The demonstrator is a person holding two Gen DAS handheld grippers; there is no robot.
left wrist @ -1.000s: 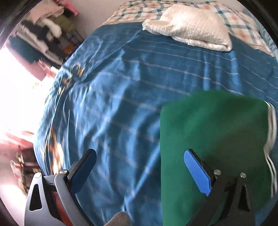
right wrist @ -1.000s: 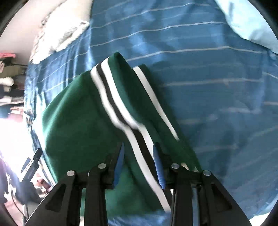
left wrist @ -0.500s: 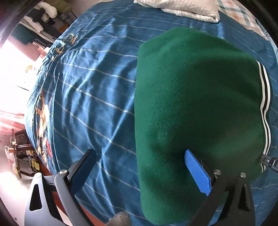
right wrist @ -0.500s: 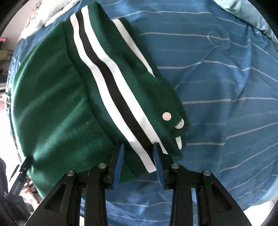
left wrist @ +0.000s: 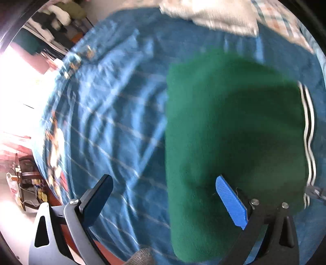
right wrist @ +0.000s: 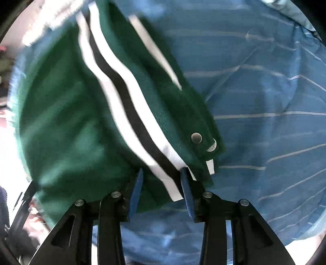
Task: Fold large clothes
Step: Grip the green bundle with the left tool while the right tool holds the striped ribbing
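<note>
A folded dark green jacket (left wrist: pixel 230 130) with white and black striped trim lies on the blue striped bedsheet (left wrist: pixel 114 126). In the left wrist view my left gripper (left wrist: pixel 165 195) is open wide over the jacket's left edge, one finger above the sheet and the other above the green cloth. In the right wrist view the jacket (right wrist: pixel 67 114) shows its striped band (right wrist: pixel 130 114) and a metal snap (right wrist: pixel 196 137). My right gripper (right wrist: pixel 162 183) has its jaws narrowly apart around the striped hem at the jacket's near corner. Both views are motion blurred.
A white folded towel (left wrist: pixel 216 14) and a plaid pillow (left wrist: pixel 279 18) lie at the far end of the bed. The bed's left edge (left wrist: pixel 51 163) drops to a cluttered floor and shelves of clothes (left wrist: pixel 59 22). A pale blue cloth (right wrist: pixel 305 22) lies at upper right.
Both grippers have pulled back and tilted, so the jacket sits lower and farther in the left wrist view. The right gripper stays at the striped hem. The views have become blurred.
</note>
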